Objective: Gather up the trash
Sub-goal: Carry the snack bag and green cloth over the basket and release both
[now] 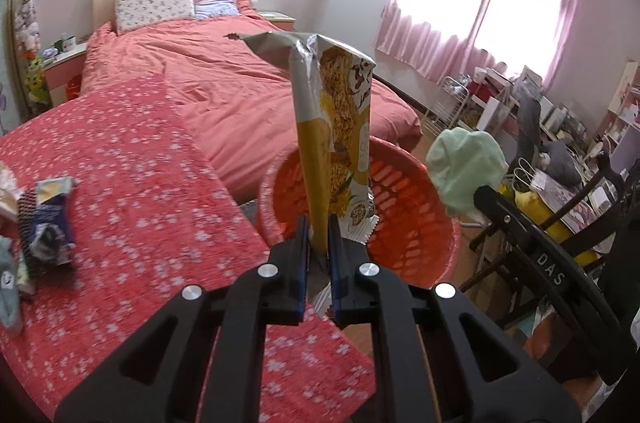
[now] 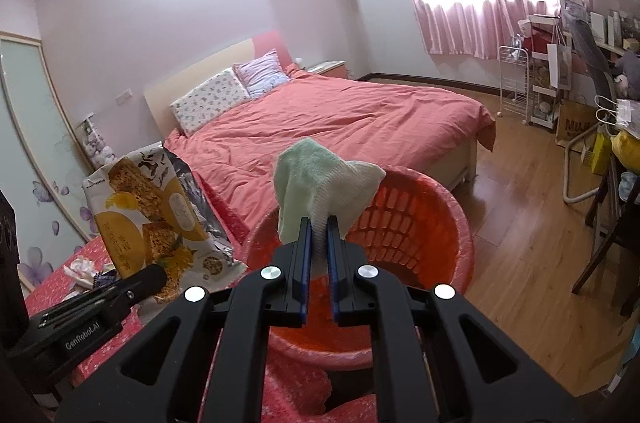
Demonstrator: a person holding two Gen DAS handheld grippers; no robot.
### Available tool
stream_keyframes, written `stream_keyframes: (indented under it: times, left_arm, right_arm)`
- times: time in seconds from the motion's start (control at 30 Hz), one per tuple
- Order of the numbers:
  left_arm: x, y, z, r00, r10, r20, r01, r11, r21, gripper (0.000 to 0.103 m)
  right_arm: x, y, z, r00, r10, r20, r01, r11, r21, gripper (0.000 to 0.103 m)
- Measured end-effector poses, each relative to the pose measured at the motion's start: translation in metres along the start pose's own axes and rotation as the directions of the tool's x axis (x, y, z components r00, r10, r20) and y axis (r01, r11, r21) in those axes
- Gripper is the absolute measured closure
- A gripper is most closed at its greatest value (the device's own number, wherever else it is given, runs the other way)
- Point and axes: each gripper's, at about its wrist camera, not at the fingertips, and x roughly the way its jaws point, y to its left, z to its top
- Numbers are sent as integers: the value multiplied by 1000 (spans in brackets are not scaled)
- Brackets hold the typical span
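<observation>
We hold both loads over the round red plastic laundry basket (image 2: 404, 223) | left gripper (image 1: 319, 223) clamped on tall yellow foil snack wrapper (image 1: 332, 127), upright | right gripper (image 2: 319, 225) clamped on pale green cloth (image 2: 316, 179), nearer the basket's middle.

Orange basket (image 2: 404, 223) mouth open and unobstructed; inside looks bare. Held snack wrapper (image 1: 336, 139) and green cloth (image 2: 320, 183) hang over its rim, side by side, a gap between them. Wrapper litter (image 1: 48, 219) crowds the far left of the red tablecloth (image 1: 132, 163); its middle is free.
</observation>
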Motion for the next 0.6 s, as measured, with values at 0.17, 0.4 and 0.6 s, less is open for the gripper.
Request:
stream_keyframes:
  times: [0.17, 0.4, 0.6]
  left_arm:
    - [21, -8, 1, 999, -25, -32, 25, 1000, 5, 93]
    - [44, -9, 2, 997, -45, -62, 46, 999, 7, 93]
    - [58, -11, 3, 996, -44, -81, 45, 999, 5, 92]
  right_arm:
    - [2, -8, 2, 1000, -11, 5, 11, 1000, 20, 95]
    - [7, -10, 1, 1000, -20, 0, 20, 999, 38, 95]
    - [14, -10, 2, 1000, -17, -18, 18, 998, 57, 95]
